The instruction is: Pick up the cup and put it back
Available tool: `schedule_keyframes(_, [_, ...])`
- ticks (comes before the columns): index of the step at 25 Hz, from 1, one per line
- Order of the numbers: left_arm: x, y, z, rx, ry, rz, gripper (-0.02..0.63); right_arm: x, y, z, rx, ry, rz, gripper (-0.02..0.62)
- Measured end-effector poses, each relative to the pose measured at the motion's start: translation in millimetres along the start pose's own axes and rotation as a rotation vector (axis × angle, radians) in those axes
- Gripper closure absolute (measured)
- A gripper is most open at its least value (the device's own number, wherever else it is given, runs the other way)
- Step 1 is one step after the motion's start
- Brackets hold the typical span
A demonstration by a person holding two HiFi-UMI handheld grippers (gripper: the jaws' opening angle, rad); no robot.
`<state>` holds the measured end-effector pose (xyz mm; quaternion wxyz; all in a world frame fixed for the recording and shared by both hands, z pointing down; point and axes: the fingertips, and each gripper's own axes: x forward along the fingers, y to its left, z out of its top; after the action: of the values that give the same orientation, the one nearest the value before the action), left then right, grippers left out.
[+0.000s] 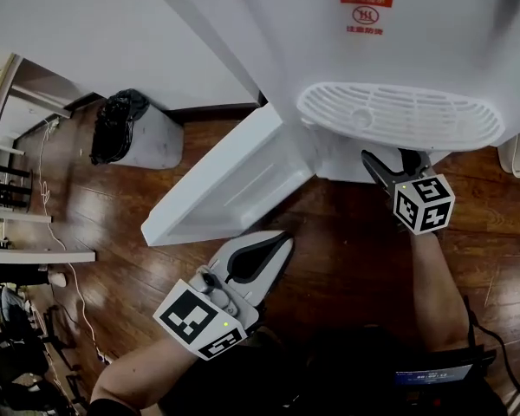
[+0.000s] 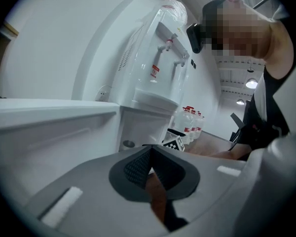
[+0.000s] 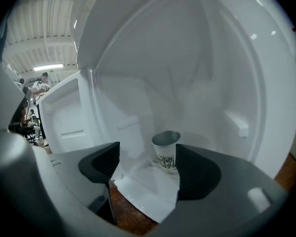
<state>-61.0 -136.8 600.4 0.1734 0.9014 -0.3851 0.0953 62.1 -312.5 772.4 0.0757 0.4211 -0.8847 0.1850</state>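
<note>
head view, steeply down: nearest, at seven o'clock, the left tongs hang clenched on nothing above the wooden floor, tips aimed toward the open cabinet door. the left gripper view agrees, with the pads pressed together and only floor showing under them. that low, idle pose looks meant to leave the reach free while sitting close enough to steady the door if it swings.

farther out, at three o'clock, the right tongs point into the base of the water dispenser, beneath its drip tray. in the right gripper view their jaws stand released and wide, nothing pinched between them. the cup stands upright on the white floor of the cabinet, just beyond the tips at about one o'clock of the gap, nearer the right-hand pad; whether it brushes that pad i cannot tell. the wide gape seems chosen to take in the cup's whole girth, so i judge this the approach to the pick, the cup not yet lifted. next would be a nudge forward and to the right to centre it, then a soft squeeze, since a thin cup may crush or tip.

farthest, at ten o'clock, a bin stands by the wall.
</note>
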Motion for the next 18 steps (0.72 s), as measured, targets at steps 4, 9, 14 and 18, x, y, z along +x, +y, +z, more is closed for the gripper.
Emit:
schedule_keyframes(4, [-4.3, -0.3, -1.5, 0.012, 0.006, -0.007, 0.600, 21.0, -12.8, -8.8, -0.023, 0.005, -0.027, 0.245])
schedule_keyframes(9, [-10.6, -8.5, -1.3, 0.035, 0.017, -0.013, 0.600, 40.2, -31.6, -23.8, -0.009, 0.025, -0.054, 0.238])
schedule_keyframes(14, [-14.8, -7.5, -4.8, 0.022, 0.032, -0.008, 0.600, 63.9, -35.6, -20.4, -0.025, 0.035, -0.051, 0.210])
schedule_keyframes(18, [-21.1, -7.6, -6.2, 0.023, 0.042, -0.001, 0.600, 77.7, -35.6, -24.2, -0.032, 0.055, -0.061, 0.204])
